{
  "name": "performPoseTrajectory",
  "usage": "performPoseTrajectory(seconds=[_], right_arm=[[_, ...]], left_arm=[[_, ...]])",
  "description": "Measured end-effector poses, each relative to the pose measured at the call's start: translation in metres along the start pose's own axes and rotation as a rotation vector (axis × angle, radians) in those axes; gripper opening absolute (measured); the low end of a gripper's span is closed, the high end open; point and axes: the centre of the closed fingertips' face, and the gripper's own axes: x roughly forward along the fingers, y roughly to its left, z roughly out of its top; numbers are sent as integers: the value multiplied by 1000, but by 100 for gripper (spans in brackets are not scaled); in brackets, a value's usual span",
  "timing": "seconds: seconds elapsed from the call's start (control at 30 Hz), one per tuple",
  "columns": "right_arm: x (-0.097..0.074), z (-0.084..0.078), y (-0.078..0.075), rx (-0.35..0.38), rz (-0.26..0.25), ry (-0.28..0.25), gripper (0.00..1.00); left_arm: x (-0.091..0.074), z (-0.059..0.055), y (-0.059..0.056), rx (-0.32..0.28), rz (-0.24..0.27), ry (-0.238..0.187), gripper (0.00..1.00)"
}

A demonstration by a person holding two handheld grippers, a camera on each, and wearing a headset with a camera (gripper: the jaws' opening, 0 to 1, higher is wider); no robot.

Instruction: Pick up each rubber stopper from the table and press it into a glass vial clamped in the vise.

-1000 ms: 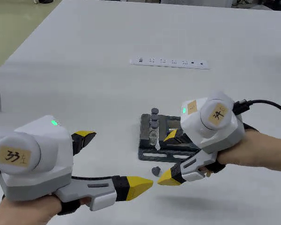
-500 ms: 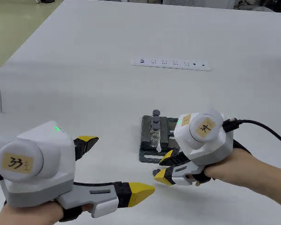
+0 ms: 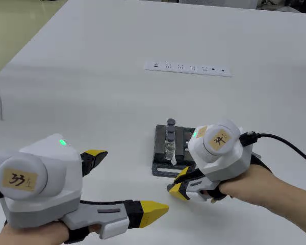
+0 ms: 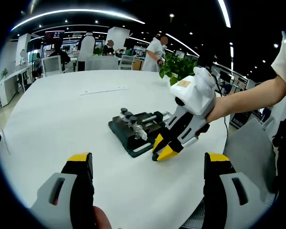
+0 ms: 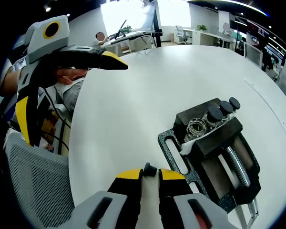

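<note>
Head view: nearest, the left tool (image 3: 125,181) stands wide open and empty. Beyond it, the right tool (image 3: 174,189) has shut almost fully onto the rubber stopper (image 5: 149,169), which a second ago lay loose on the counter (image 3: 92,92). Pick-up judged done, pressing-in outstanding. The stopper is small, dark grey and pinched at the jaw tips, just short of the vise (image 5: 214,143); whether it is clear of the counter cannot be told. Farther on, the nearest clamped glass vial (image 5: 196,127) is open, and three stoppered vials (image 5: 225,107) stand behind it.
</note>
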Motion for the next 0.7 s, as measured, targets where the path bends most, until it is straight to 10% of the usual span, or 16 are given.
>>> performPoseTrajectory(seconds=[0.7], right_arm=[[0,-4,4,186,32,-45,4]], left_arm=[[3,9,-6,4,-8,-32,94]])
